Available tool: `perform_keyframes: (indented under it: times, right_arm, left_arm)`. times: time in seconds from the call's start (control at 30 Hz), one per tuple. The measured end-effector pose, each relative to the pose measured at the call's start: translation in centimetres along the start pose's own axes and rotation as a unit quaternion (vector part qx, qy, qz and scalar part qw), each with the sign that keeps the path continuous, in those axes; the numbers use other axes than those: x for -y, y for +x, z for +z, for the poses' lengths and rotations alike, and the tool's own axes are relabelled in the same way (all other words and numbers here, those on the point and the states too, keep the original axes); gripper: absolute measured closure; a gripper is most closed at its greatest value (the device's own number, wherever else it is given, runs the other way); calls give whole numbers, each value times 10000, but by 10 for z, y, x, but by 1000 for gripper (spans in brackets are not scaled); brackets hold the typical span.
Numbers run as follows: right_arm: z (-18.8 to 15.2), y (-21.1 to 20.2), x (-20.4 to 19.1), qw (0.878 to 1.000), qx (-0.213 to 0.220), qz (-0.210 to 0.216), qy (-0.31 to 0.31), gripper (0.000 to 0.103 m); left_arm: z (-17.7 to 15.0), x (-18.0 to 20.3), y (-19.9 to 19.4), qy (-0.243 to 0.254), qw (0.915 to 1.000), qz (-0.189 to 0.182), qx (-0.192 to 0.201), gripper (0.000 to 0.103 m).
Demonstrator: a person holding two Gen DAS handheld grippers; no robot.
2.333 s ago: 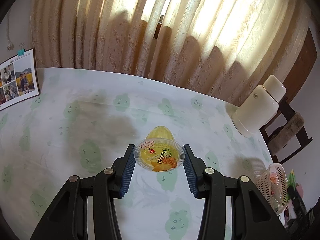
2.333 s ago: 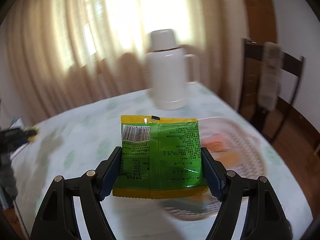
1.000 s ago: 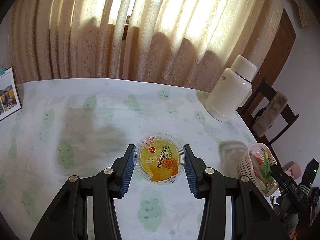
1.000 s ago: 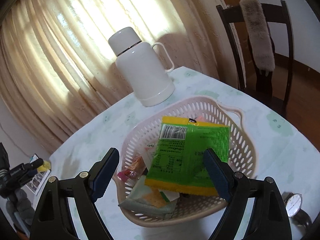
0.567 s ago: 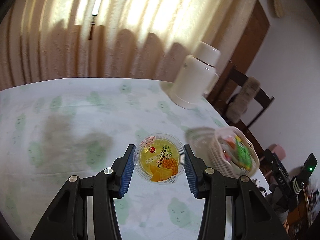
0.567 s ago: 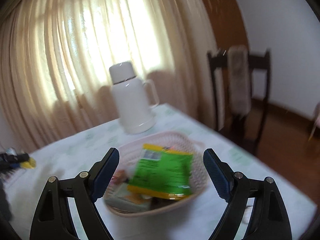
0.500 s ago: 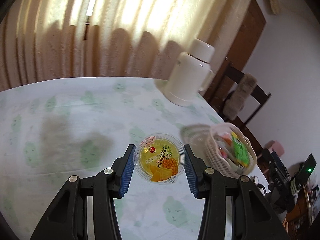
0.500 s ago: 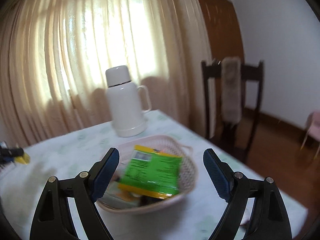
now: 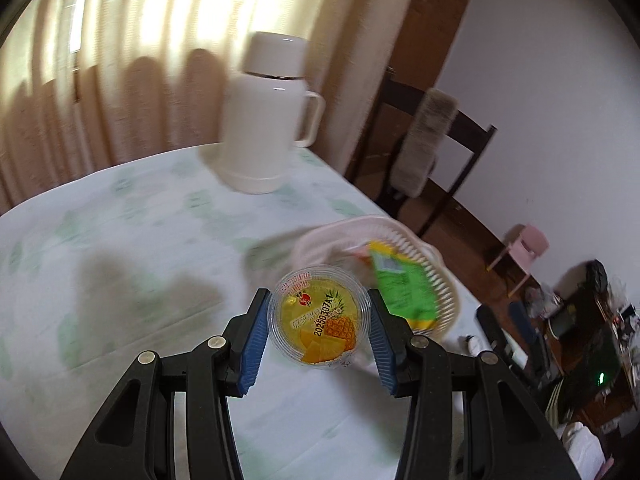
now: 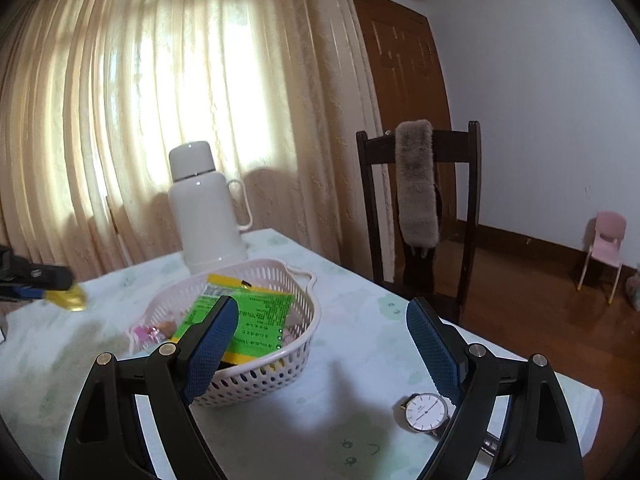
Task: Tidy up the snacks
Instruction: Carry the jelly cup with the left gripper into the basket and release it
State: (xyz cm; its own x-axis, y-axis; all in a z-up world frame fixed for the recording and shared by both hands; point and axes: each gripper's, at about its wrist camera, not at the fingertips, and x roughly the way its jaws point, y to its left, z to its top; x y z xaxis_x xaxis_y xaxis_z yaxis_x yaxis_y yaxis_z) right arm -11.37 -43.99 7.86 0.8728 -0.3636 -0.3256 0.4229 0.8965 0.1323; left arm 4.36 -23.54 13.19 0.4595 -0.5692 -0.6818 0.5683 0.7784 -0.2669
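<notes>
Left gripper (image 9: 318,330) clamped on jelly cup (image 9: 319,317), pads at rim sides; basket (image 9: 436,264) just ahead, right. Cup likely light, thin-walled, slick: hold gently below rim. Right gripper (image 10: 322,350) jaws apart, empty.

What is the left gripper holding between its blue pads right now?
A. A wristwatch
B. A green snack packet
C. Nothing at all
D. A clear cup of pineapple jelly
D: in the left wrist view, the left gripper has its blue pads pressed on either side of the clear pineapple jelly cup, while the green snack packet lies in the pink basket.
</notes>
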Motion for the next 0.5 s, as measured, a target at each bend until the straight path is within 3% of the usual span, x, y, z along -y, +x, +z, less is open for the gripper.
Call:
perform_keyframes:
  times: [0.13,0.27,0.43,0.5]
  right_arm:
    - [-1,-6,1,9998,100,141,14,14]
    - [-3,-5,5,9996,36,249,112,13]
    - [-3,-2,10,9993,-38,265,268,13]
    - [-3,-2,9,9992,-54,282,266,13]
  left_arm:
    - [13,25,28,104,9999,-24,-66,58]
    - [19,32,45,-96,9998,-134,-102,30]
    - [18,24,49,-316,9994,63,-150,28]
    - [14,20,42,-277,9985,479,6,28]
